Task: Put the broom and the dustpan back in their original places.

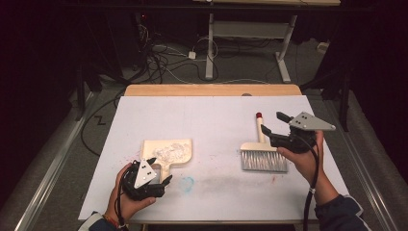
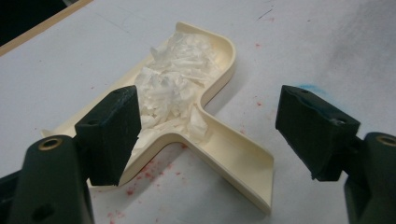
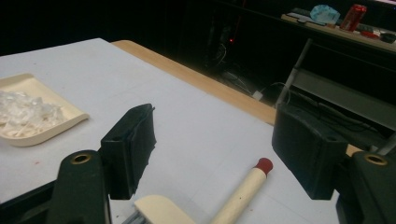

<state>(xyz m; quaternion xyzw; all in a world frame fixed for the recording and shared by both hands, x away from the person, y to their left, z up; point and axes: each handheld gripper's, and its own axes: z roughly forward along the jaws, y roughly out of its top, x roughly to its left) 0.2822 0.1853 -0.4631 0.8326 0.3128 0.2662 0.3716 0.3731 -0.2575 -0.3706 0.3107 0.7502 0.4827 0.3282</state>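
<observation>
A cream dustpan (image 1: 180, 147) (image 2: 219, 149) lies left of centre on the white table, with a heap of white shredded paper (image 1: 169, 152) (image 2: 173, 79) in it. My left gripper (image 1: 161, 171) (image 2: 210, 100) is open, its jaws standing wide on either side of the pan's handle without touching it. A hand brush (image 1: 263, 159) with a cream handle (image 3: 243, 191) and a red tip (image 1: 259, 115) (image 3: 264, 164) lies right of centre, bristles toward me. My right gripper (image 1: 275, 123) (image 3: 215, 116) is open just above the handle, with nothing held.
White sheeting covers the table (image 1: 216, 115), with a wooden strip (image 1: 211, 90) along its far edge. A blue smudge (image 1: 186, 183) and small red specks mark the surface. Beyond the table are floor cables (image 1: 163, 57) and the legs of a desk (image 1: 210, 48).
</observation>
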